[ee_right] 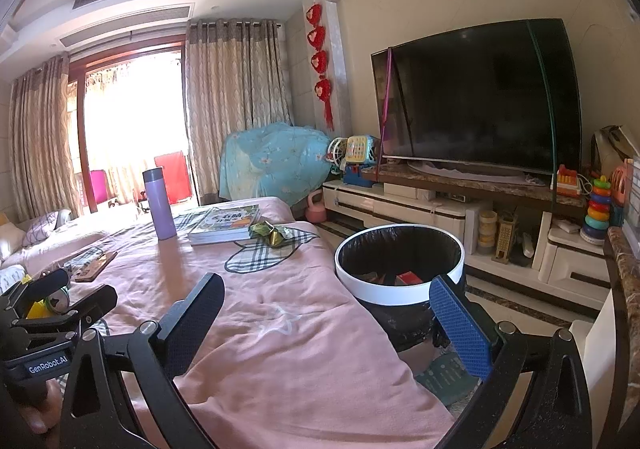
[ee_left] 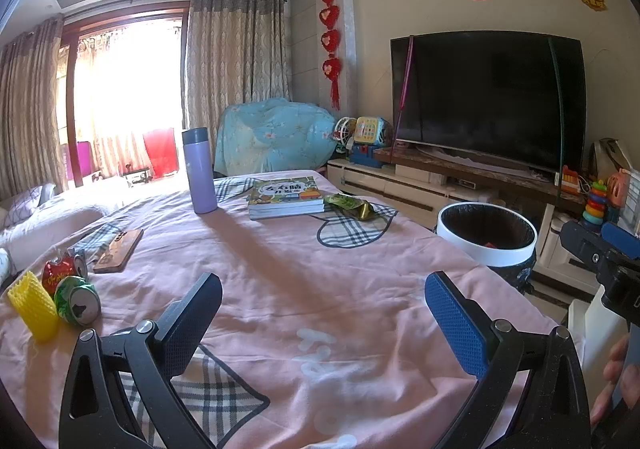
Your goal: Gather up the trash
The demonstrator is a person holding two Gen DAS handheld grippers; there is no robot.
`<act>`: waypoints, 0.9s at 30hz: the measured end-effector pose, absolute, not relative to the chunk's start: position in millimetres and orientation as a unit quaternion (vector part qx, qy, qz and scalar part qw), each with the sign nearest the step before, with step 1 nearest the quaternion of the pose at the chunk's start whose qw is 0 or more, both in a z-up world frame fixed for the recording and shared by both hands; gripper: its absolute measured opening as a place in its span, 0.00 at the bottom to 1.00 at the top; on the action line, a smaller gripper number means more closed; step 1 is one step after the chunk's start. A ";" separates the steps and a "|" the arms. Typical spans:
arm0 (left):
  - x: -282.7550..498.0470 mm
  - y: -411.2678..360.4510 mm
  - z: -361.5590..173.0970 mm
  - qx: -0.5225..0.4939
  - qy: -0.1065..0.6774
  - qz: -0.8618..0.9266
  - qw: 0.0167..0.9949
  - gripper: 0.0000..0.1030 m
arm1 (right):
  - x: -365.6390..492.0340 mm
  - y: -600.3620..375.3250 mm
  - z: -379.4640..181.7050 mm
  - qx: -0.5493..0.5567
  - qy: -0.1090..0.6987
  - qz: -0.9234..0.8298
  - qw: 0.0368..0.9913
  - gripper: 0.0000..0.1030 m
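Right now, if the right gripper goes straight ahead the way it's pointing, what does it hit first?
Probably nothing soon: the right gripper is open over the bare pink tablecloth. The snack wrapper and book lie farther ahead, slightly left; depth is uncertain.

a tall lilac metal flask with a dark grey cap (ee_left: 199, 170) stands upright on the pink cloth-covered tabletop (ee_left: 280, 269), just beside a stack of green-covered picture books (ee_left: 285, 197). a brown wooden phone-shaped slab (ee_left: 119, 251) lies flat nearer the left edge. a large black flat-screen television (ee_left: 486, 97) stands behind.

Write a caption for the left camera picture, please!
Open left tool hovers over the pink cloth, near a crushed green can.
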State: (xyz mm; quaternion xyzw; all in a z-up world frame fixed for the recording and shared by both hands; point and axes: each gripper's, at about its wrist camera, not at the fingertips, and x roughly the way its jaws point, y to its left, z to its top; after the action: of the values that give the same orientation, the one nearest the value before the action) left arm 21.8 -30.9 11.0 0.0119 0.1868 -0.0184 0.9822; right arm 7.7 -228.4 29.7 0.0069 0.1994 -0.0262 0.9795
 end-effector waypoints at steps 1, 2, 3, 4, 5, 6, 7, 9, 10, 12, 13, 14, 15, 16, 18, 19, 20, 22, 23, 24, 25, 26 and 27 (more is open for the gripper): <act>21.7 -30.7 11.1 0.012 0.187 -0.019 0.982 0.99 | 7.6 -228.7 29.8 0.007 0.199 -0.026 0.980 1.00; 21.6 -30.5 11.2 0.012 0.187 -0.019 0.982 0.99 | 7.5 -228.6 29.8 0.007 0.199 -0.026 0.980 1.00; 21.5 -30.5 11.3 0.012 0.187 -0.019 0.982 0.99 | 7.6 -228.7 30.0 0.008 0.199 -0.026 0.980 1.00; 21.7 -30.5 11.1 0.012 0.187 -0.019 0.982 0.99 | 7.4 -228.4 30.5 0.008 0.198 -0.026 0.980 1.00; 22.0 -30.6 11.1 0.011 0.187 -0.019 0.982 0.99 | 7.8 -228.2 31.1 0.008 0.197 -0.026 0.980 1.00; 22.0 -30.5 11.0 0.011 0.187 -0.019 0.982 0.99 | 7.6 -227.6 31.7 0.008 0.197 -0.026 0.980 1.00; 22.0 -30.8 10.8 0.011 0.187 -0.019 0.982 0.99 | 7.2 -227.0 32.3 0.008 0.196 -0.026 0.980 1.00; 22.3 -30.6 10.8 0.011 0.188 -0.019 0.982 0.99 | 6.8 -226.2 33.1 0.008 0.195 -0.025 0.980 1.00; 22.1 -30.7 10.7 0.011 0.188 -0.019 0.982 0.99 | 7.1 -225.7 33.1 0.008 0.195 -0.025 0.980 1.00; 22.3 -30.8 10.3 0.011 0.188 -0.019 0.982 0.99 | 6.9 -225.8 33.1 0.007 0.196 -0.025 0.980 1.00; 22.2 -30.7 10.3 0.010 0.189 -0.019 0.982 0.99 | 6.8 -225.6 33.0 0.007 0.196 -0.025 0.980 1.00; 22.0 -30.8 10.3 0.010 0.189 -0.019 0.982 0.99 | 6.6 -225.4 33.1 0.007 0.196 -0.024 0.980 1.00; 22.4 -30.7 10.2 0.011 0.189 -0.019 0.982 0.99 | 6.5 -225.5 33.2 0.007 0.196 -0.025 0.980 1.00; 22.3 -30.6 10.3 0.010 0.189 -0.019 0.982 0.99 | 6.3 -225.4 33.3 0.008 0.196 -0.025 0.980 1.00; 22.3 -30.6 10.2 0.010 0.189 -0.019 0.982 0.99 | 6.1 -225.5 33.0 0.007 0.195 -0.025 0.980 1.00; 22.5 -30.7 10.1 0.010 0.190 -0.019 0.982 0.99 | 6.2 -225.5 33.0 0.007 0.195 -0.024 0.980 1.00; 22.6 -30.6 10.1 0.010 0.190 -0.019 0.981 0.99 | 6.7 -225.3 33.2 0.007 0.195 -0.024 0.981 1.00; 22.0 -30.5 10.4 0.010 0.190 -0.020 0.981 0.99 | 6.5 -225.0 32.8 0.007 0.195 -0.025 0.980 1.00; 22.7 -30.6 10.2 0.010 0.190 -0.020 0.981 0.99 | 6.2 -225.2 32.7 0.007 0.195 -0.025 0.980 1.00; 22.6 -30.6 10.2 0.011 0.190 -0.019 0.981 0.99 | 6.4 -225.1 32.9 0.007 0.195 -0.025 0.980 1.00; 22.3 -30.6 10.3 0.010 0.190 -0.019 0.981 0.99 | 6.5 -225.1 33.1 0.008 0.195 -0.024 0.980 1.00; 22.7 -30.5 10.2 0.010 0.190 -0.020 0.981 0.99 | 6.2 -225.3 32.8 0.007 0.195 -0.025 0.981 1.00; 22.3 -30.4 10.2 0.009 0.191 -0.021 0.981 0.99 | 6.7 -224.9 33.2 0.007 0.195 -0.025 0.981 1.00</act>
State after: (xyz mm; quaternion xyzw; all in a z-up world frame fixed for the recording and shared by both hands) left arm 22.3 -30.4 10.2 0.0092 0.1905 -0.0206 0.9814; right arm 6.6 -224.9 33.2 0.0074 0.1948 -0.0248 0.9805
